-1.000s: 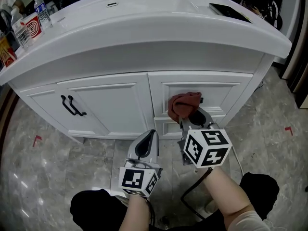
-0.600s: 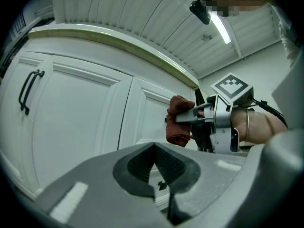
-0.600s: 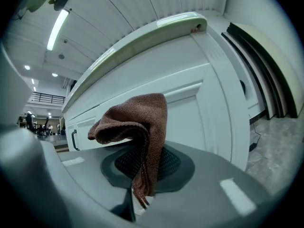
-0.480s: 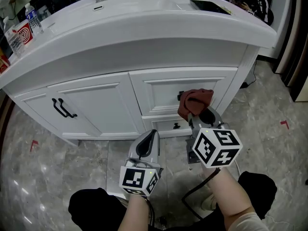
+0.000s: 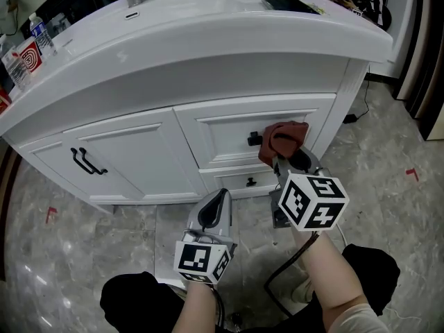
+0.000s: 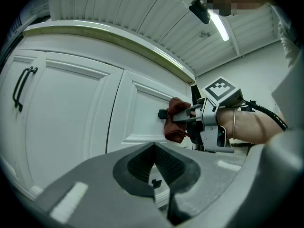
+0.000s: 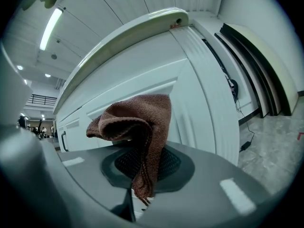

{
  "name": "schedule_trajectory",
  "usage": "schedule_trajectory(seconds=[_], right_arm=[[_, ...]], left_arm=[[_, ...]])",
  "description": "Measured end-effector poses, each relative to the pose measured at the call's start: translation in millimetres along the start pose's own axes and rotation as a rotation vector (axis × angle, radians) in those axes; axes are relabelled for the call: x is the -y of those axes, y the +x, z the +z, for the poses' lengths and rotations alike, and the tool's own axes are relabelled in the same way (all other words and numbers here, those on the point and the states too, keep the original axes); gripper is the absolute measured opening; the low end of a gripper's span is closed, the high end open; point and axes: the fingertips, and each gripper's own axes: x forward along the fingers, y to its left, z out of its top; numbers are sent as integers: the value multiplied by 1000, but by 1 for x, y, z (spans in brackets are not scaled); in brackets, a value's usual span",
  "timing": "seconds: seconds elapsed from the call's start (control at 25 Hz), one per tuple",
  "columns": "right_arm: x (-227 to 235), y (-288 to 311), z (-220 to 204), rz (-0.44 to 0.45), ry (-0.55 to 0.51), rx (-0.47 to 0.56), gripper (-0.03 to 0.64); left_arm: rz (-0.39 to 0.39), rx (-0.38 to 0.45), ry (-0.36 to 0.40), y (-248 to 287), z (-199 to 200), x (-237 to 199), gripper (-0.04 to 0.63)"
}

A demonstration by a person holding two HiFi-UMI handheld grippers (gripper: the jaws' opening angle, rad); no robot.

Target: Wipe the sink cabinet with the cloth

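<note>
The white sink cabinet (image 5: 139, 151) fills the head view, with doors at the left and drawers at the right. A reddish-brown cloth (image 5: 283, 140) is pressed against the upper drawer front (image 5: 229, 134), just right of its black knob (image 5: 254, 139). My right gripper (image 5: 286, 159) is shut on the cloth (image 7: 137, 127), which hangs folded over its jaws. The left gripper (image 5: 211, 210) is held lower, away from the cabinet, shut with nothing in it. From the left gripper view I see the cloth (image 6: 175, 122) and the right gripper (image 6: 187, 118) against the drawer.
Two black handles (image 5: 87, 161) sit on the left door. A smaller drawer with a knob (image 5: 251, 182) lies below the cloth. On the countertop (image 5: 208, 26) are bottles and boxes (image 5: 28, 47) at the left and a dark flat item (image 5: 291, 4) at the right. Marble floor (image 5: 388, 200) surrounds.
The right gripper has carried the cloth rightward along the upper drawer front, uncovering the black knob. The left gripper has stayed in place.
</note>
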Motion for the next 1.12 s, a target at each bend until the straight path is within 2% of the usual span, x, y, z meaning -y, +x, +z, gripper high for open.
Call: schedule_trajectory(seconds=[0.24,0.52,0.76,0.88,1.12], right_arm=[[32,-14,11,-68,-13,24,78],[58,-31,20,-102,-8,28,80],[92,-50,24,-185,38,42,78],[79,-53,17,-155,34,43,78],[15,-30,-36,8,39,-48,78]], left_arm=[[-26,1,-10,12,-3,15,0],[-75,-2,-17,24,-7,41,0],[-83,-6,-24,24,-9,46,0],[-66,-9,-26,19,-12,40,0],[-11,-25,-28,1,-21,11,0]])
